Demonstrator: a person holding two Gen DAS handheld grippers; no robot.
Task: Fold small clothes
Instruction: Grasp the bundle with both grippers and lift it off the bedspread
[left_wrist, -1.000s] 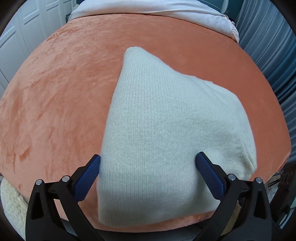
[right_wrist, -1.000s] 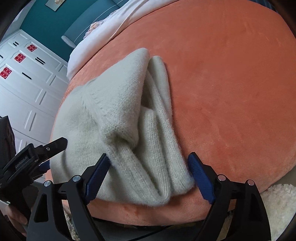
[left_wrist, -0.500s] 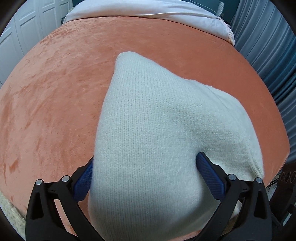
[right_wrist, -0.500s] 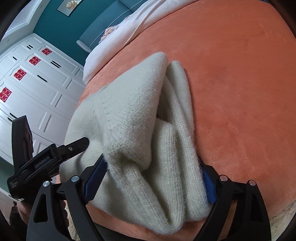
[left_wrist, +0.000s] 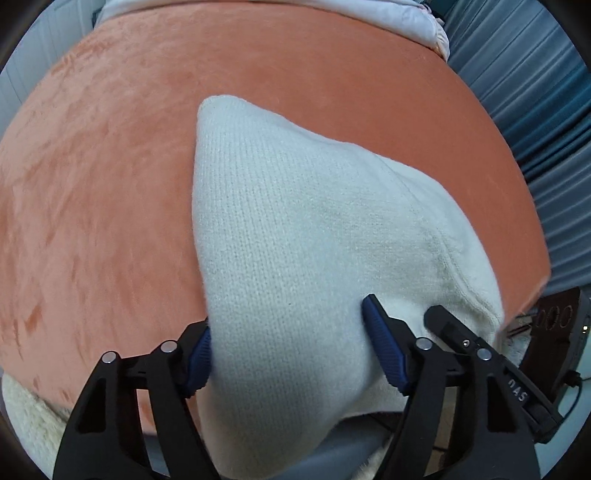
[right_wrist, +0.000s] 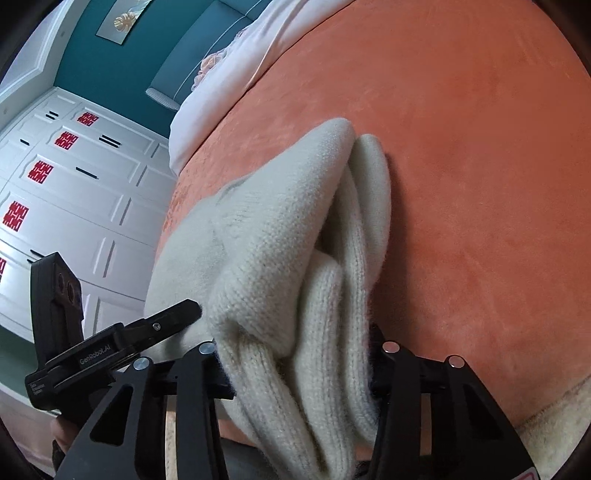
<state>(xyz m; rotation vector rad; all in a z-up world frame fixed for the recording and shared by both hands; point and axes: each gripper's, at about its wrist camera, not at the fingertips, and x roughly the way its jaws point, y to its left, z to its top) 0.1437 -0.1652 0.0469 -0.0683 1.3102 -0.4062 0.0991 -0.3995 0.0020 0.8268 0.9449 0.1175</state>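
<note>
A cream knitted sweater (left_wrist: 303, 236), folded into a thick bundle, lies on the orange bedspread (left_wrist: 92, 184) at its near edge. My left gripper (left_wrist: 291, 354) has closed in on the sweater's near left part, its blue pads pressing the knit from both sides. My right gripper (right_wrist: 299, 369) has closed on the sweater's (right_wrist: 280, 240) near right end, where several folded layers bunch between the fingers; its pads are hidden in the knit. The left gripper's finger (right_wrist: 166, 317) shows at the left of the right wrist view, and the right gripper's finger (left_wrist: 454, 328) shows beside the left one.
The orange bedspread (right_wrist: 480, 184) stretches far beyond the sweater. White bedding (left_wrist: 295, 14) lies at the far end. White wardrobe doors (right_wrist: 74, 184) stand to the left, blue curtains (left_wrist: 535, 92) to the right. A fluffy cream rug (left_wrist: 22, 417) lies below the bed edge.
Both grippers moved forward onto the sweater's near edge and their fingers closed in from wide open to gripping the knit. The two grippers now stand close together.
</note>
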